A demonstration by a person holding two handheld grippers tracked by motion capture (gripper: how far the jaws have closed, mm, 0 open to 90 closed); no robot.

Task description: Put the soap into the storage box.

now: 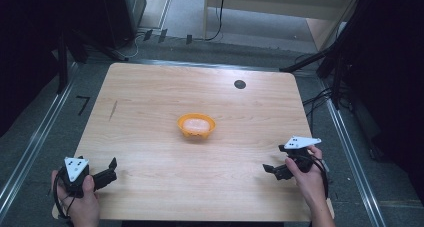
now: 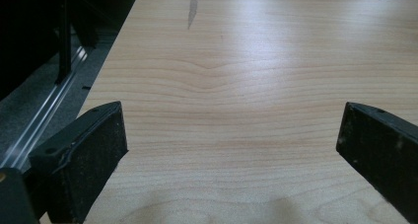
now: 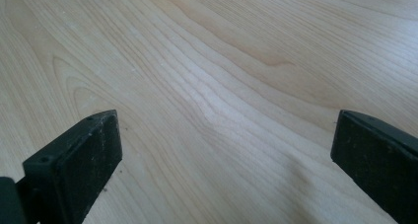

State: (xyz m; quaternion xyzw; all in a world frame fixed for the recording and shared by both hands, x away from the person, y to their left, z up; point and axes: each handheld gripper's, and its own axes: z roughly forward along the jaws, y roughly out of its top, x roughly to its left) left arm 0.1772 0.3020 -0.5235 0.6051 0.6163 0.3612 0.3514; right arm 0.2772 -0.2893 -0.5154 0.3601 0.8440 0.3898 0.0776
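Work surface: a light wooden table [image 1: 150, 117] with rounded corners and visible grain. A small round black spot [image 1: 240, 84] sits near its far edge, and a thin dark streak [image 1: 113, 110] marks the left portion; that streak [image 2: 192, 9] also appears in the left gripper view. Grey carpeted floor surrounds the table, with metal rails [image 1: 35, 142] along both sides, dark stands and black cables [image 1: 217, 17] beyond the far edge, and a pale wooden furniture piece [image 1: 280, 4] at the back.

Contents: one small orange plastic bowl [image 1: 196, 125] stands near the table's centre, well apart from both tools, with something pale inside that cannot be identified.

Left gripper [image 1: 113, 168], near front left corner: jaws spread wide, empty. Right gripper [image 1: 273, 159], near front right edge: jaws likewise spread wide, empty.

No legible writing or labels.
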